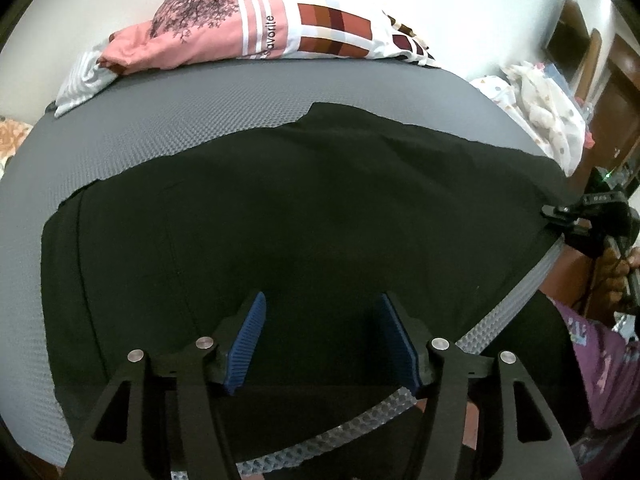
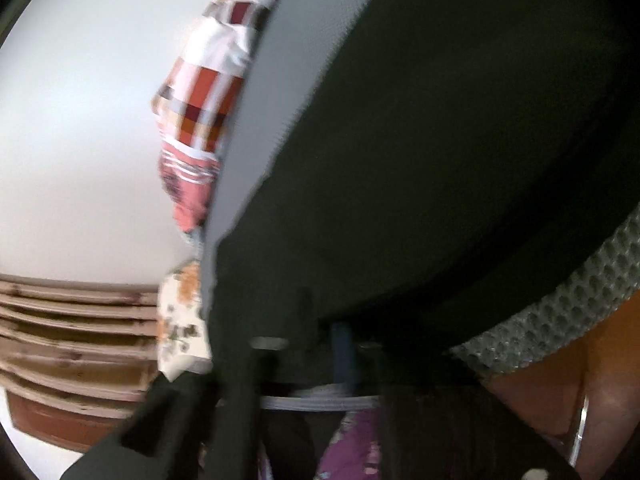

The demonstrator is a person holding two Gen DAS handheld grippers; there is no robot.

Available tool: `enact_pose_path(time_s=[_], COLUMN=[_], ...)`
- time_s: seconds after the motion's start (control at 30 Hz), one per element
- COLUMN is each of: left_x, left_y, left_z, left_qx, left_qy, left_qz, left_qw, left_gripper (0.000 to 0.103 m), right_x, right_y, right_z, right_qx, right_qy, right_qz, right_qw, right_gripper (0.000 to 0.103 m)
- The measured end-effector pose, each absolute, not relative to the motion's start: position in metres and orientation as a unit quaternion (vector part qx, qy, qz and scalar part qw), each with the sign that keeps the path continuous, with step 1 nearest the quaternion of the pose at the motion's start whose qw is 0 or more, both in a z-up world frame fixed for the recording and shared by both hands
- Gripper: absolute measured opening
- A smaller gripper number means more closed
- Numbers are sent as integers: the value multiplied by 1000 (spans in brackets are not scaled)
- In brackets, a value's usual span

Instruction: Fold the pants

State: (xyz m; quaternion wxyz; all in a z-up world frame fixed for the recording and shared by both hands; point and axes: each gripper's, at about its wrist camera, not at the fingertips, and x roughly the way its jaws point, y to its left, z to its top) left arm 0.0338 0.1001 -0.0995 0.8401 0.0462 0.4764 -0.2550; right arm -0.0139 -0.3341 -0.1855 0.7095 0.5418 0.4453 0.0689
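Observation:
Black pants (image 1: 300, 216) lie spread flat across a grey textured mat (image 1: 160, 128), reaching over its near edge. My left gripper (image 1: 320, 312) is open just above the pants near the front edge, its blue pads (image 1: 250, 336) apart with nothing between them. My right gripper (image 1: 560, 216) shows at the pants' right edge in the left wrist view. The right wrist view is tilted and blurred: the pants (image 2: 440, 140) fill it, and one blue pad (image 2: 342, 352) shows against the cloth. Whether the right jaws hold the cloth is unclear.
A pile of pink, white and checked clothes (image 1: 256, 28) lies at the mat's far edge. A white patterned cloth (image 1: 536, 100) lies to the right. The mat's near edge (image 1: 512, 304) runs diagonally. A person in purple clothing (image 1: 600, 360) stands at right. Wooden slats (image 2: 72, 332) show at left.

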Motion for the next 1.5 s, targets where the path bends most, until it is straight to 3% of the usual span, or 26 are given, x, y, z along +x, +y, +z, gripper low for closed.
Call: enact_pose_path(time_s=[0.2, 0.4, 0.83, 0.97, 1.13, 1.2, 1.23, 1.37, 1.43, 1.47, 1.5], left_x=[34, 35, 37, 38, 40, 39, 39, 37, 36, 36, 35], left_y=[110, 119, 125, 127, 127, 126, 125, 123, 122, 121, 122], left_z=[-96, -98, -101, -101, -101, -101, -102, -103, -103, -103, -103], left_qx=[43, 54, 58, 53, 58, 60, 61, 64, 67, 68, 68], left_qy=[480, 477, 473, 474, 473, 473, 473, 468, 466, 465, 465], left_qz=[-250, -236, -241, -244, -243, -243, -243, -244, -246, -246, -246], left_qw=[840, 845, 845, 845, 845, 845, 845, 847, 848, 848, 848], left_gripper=[60, 60, 62, 62, 63, 65, 67, 70, 70, 70, 70], right_x=[-36, -41, -44, -46, -40, -38, -35, -26, -22, -20, -20], right_y=[-338, -338, -335, -339, -329, -317, -308, -282, -275, -272, -270], right_z=[-157, -193, -177, -209, -193, -188, -185, -185, -191, -193, -195], right_qx=[545, 561, 563, 598, 593, 583, 572, 552, 551, 547, 547], right_qy=[425, 460, 448, 460, 456, 453, 458, 470, 476, 483, 484], right_qz=[96, 74, 99, 92, 119, 133, 138, 150, 150, 148, 143], right_qw=[716, 684, 688, 649, 653, 662, 666, 672, 669, 667, 667], right_gripper=[5, 3, 4, 1, 16, 32, 32, 32, 20, 7, 6])
